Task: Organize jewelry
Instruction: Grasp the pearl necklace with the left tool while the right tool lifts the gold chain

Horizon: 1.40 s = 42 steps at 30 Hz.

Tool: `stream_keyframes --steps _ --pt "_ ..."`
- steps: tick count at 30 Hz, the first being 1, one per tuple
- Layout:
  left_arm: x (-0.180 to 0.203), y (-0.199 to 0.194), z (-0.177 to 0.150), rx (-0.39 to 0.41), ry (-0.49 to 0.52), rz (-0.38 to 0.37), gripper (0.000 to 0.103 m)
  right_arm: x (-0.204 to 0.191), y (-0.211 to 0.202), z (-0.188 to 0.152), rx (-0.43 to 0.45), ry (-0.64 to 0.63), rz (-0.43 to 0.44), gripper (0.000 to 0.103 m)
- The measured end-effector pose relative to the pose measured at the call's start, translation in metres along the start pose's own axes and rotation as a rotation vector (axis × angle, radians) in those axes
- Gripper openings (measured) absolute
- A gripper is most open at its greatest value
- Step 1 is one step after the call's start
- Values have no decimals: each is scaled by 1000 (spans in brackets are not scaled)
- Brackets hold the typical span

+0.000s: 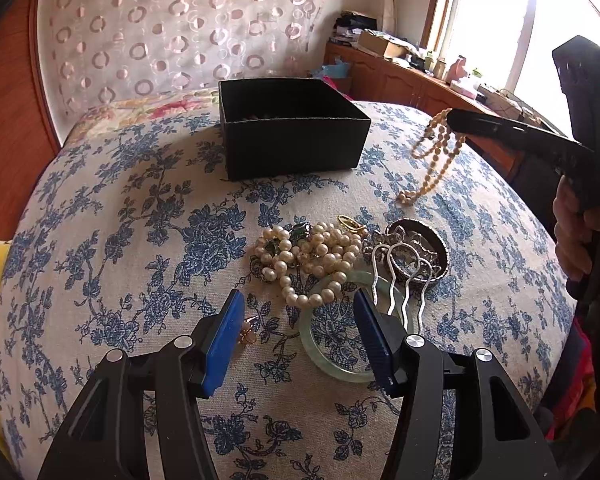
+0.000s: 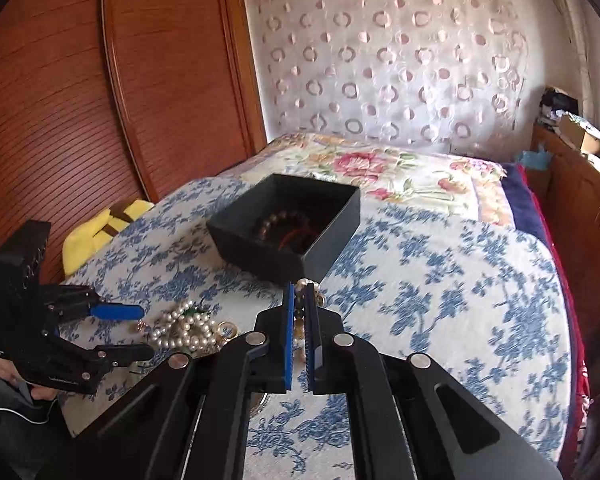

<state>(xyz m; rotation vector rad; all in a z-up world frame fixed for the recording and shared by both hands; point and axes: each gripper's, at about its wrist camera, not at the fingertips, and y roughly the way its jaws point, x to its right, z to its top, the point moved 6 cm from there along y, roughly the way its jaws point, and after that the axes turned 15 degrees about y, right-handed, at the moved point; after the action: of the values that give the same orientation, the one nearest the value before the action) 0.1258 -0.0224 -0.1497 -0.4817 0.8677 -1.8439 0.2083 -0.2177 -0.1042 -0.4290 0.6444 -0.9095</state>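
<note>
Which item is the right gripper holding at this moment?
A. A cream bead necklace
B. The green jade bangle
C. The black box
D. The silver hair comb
A: the right gripper is shut on the cream bead necklace, which dangles above the bed, while the jade bangle and silver hair comb lie on the cloth near the open left gripper.

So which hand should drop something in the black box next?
Probably the right. Its tongs are shut on the bead necklace, lifted beside the black box. The left tongs are open and empty over the pearl pile.
</note>
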Motion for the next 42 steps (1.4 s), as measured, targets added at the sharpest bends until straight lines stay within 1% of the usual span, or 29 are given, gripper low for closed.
stream_keyframes --steps 1,3,4,6,9,12,18,25,26,27,29,34,40,42 --pt "0 0 1 3 -3 -4 52 1 -1 1 2 0 -4 5" --pt "-2 0 2 5 -4 -11 42 5 -3 1 3 -2 -23 5" --pt "-3 2 4 4 -2 -12 40 7 -3 0 1 0 -27 5" --pt "-5 4 7 4 0 -17 31 11 -1 -2 -6 4 -39 5" --pt "-8 8 11 1 -11 -26 21 14 3 -7 -18 9 -53 5" --pt "-12 15 12 -18 -16 -23 15 14 7 -12 -30 10 -56 5" --pt "-16 23 17 -41 15 37 15 14 12 -18 -42 9 -56 5" --pt "-19 29 21 -54 39 37 15 18 15 -21 -54 16 -68 5" --pt "-19 29 21 -52 41 37 13 19 15 -22 -56 17 -69 5" --pt "-20 28 21 -45 43 39 7 19 16 -23 -58 17 -70 5" --pt "-20 25 24 -38 44 44 7 19 16 -24 -60 17 -71 5" --pt "-24 1 40 28 35 58 6 16 13 -21 -51 11 -67 5" --pt "-24 -35 68 115 40 66 6 6 2 -9 -23 -6 -60 5" --pt "-24 -46 77 142 37 58 6 2 -2 -5 -14 -15 -57 5"
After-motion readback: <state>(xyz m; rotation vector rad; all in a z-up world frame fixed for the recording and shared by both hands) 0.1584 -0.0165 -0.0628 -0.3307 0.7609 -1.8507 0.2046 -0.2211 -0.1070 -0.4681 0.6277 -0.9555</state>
